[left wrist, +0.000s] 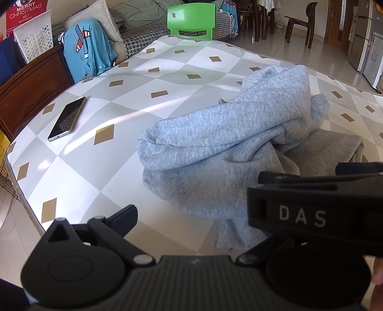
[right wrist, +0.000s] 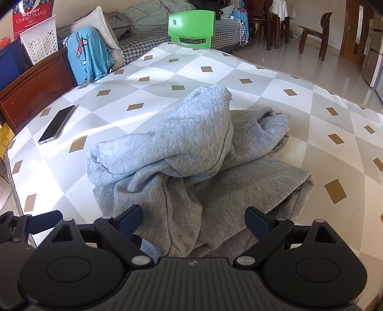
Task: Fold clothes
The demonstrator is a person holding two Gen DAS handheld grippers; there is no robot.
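Note:
A crumpled light grey sweatshirt (right wrist: 191, 162) lies in a heap on the table with the grey-and-white checked cover (right wrist: 323, 124). My right gripper (right wrist: 195, 219) stands open, its two dark fingers straddling the near hem of the sweatshirt without closing on it. In the left wrist view the same sweatshirt (left wrist: 215, 153) lies ahead and to the right. My left gripper (left wrist: 194, 215) is spread open over the table's near edge. Only its left finger (left wrist: 128, 214) shows; the right one is hidden behind a black housing marked DAS (left wrist: 311, 210), which belongs to the right gripper.
A smartphone (left wrist: 67, 118) lies face up on the table's left side. A green plastic chair (left wrist: 191, 21) stands at the far edge, with a sofa and a blue garment (left wrist: 91, 50) at the back left. A dark wooden cabinet (left wrist: 31, 83) adjoins the left edge.

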